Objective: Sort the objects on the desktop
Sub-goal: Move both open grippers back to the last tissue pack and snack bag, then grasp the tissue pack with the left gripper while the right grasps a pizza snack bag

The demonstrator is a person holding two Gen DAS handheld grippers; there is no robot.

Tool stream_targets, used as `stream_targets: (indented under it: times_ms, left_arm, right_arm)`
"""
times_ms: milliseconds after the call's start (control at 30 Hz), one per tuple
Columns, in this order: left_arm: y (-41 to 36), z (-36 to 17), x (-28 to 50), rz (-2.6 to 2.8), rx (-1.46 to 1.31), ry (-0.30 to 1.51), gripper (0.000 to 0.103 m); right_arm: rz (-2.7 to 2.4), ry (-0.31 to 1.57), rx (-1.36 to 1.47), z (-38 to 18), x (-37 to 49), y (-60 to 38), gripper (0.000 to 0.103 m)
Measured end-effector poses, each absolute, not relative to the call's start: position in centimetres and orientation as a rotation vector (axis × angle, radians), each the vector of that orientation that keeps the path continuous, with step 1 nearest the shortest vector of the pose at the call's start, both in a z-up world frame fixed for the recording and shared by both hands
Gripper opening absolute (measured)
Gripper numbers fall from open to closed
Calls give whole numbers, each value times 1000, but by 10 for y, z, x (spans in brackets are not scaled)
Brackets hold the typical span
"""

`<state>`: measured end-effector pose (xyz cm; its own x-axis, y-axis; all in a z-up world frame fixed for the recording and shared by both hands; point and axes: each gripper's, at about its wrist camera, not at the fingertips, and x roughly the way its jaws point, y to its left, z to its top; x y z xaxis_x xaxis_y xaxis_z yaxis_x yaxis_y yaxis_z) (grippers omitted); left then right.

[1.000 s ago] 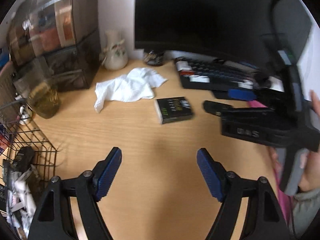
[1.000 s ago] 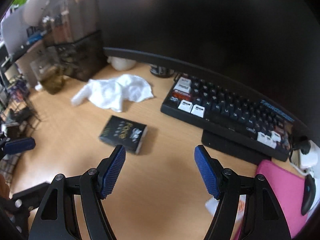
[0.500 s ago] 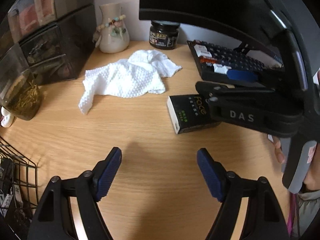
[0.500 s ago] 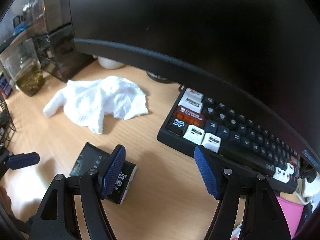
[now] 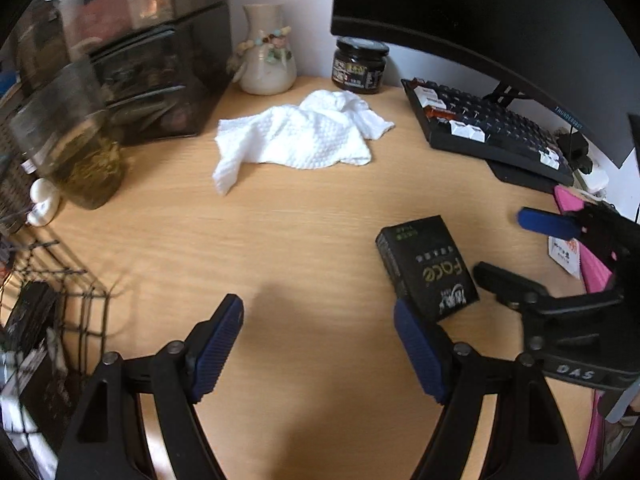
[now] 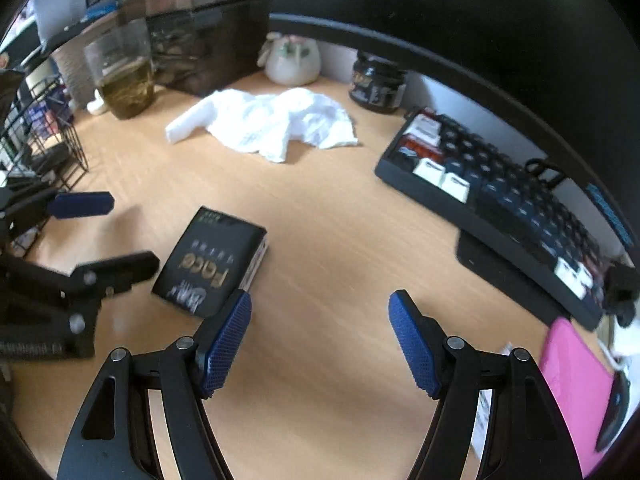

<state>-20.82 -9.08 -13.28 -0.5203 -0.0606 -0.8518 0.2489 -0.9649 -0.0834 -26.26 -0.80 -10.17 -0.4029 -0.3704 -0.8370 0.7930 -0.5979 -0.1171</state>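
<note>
Nearest, the left gripper (image 5: 318,344) hung above the wooden desk (image 5: 280,248) with its blue pads spread and only bare wood between them. The right gripper (image 6: 320,344) was likewise spread wide and held nothing. Between the two tools lay the black "Face" tissue pack (image 5: 428,268), flat on the desk, just off the left gripper's right-hand pad and just off the right gripper's left-hand pad (image 6: 226,344), gripped by neither. To the left stood a black wire basket (image 5: 60,292) holding dark packets. Farther back a crumpled white cloth (image 5: 304,136) sprawled in the middle of the desk, well apart from the pack. A dark keyboard (image 5: 488,128) sat to its right under the monitor (image 5: 500,20), a pink pad (image 6: 576,380) near it. At the back stood a jar of yellowish liquid (image 5: 84,160), dark drawers (image 5: 160,80), a cream vase (image 5: 266,60) and a black-lidded jar (image 5: 360,66).
</note>
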Motion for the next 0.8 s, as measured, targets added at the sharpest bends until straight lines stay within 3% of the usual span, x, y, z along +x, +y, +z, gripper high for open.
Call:
stream_targets:
  times_ms: [233,400,800]
  left_arm:
    - [-66,-115,-208,-2639,1410,264,80]
    - [-44,-124,-231,-2645,1451,227,80]
    - [-35,-147,-256,-2635,1526,229,80]
  right_arm:
    - [-2164,520,1047,-73,-286,70,71]
    - [-2239,399,1165,-87,-320,116,71]
    - [-2263,406,1183,-121,-333,122,72]
